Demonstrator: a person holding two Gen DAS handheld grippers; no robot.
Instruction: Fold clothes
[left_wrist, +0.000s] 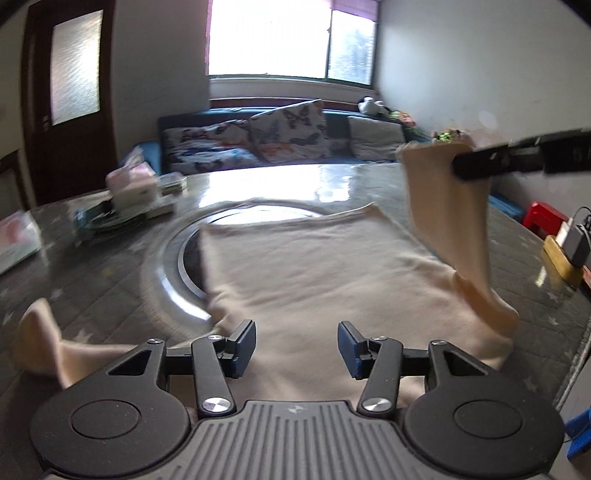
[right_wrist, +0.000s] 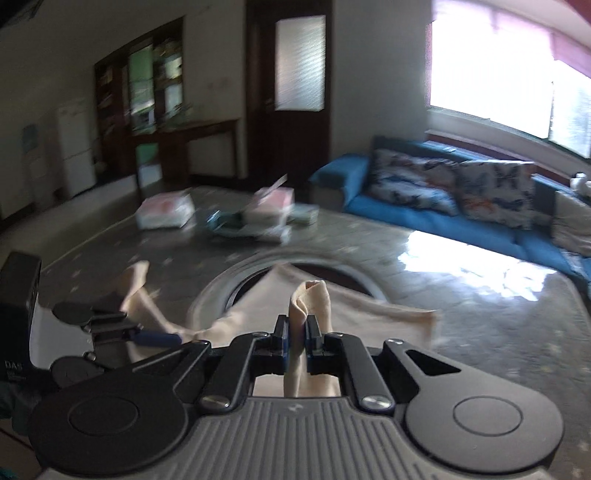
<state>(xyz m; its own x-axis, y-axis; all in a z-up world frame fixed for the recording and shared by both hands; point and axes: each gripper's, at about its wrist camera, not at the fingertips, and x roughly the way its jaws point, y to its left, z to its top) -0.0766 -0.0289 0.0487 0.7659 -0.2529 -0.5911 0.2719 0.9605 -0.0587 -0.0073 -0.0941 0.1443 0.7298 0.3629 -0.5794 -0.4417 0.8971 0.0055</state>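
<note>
Garment (left_wrist: 314, 266), a beige top, lies spread on the table (left_wrist: 110, 295) over its round centre inset, its left sleeve (left_wrist: 37, 332) flung out near-left. Right gripper (right_wrist: 296, 334) has its fingers clamped on the right sleeve (right_wrist: 312, 299), raised clear of the body; left gripper (left_wrist: 297, 345) hangs over the near hem with fingers apart and empty. Good practice, judged from this pose: carry the sleeve leftward across the body, lay it flat, and pin the hem against dragging.

Bare tabletop (left_wrist: 369, 181) beyond the beige garment (left_wrist: 314, 266); tissue boxes (left_wrist: 133, 184) cluttering its far-left corner.
</note>
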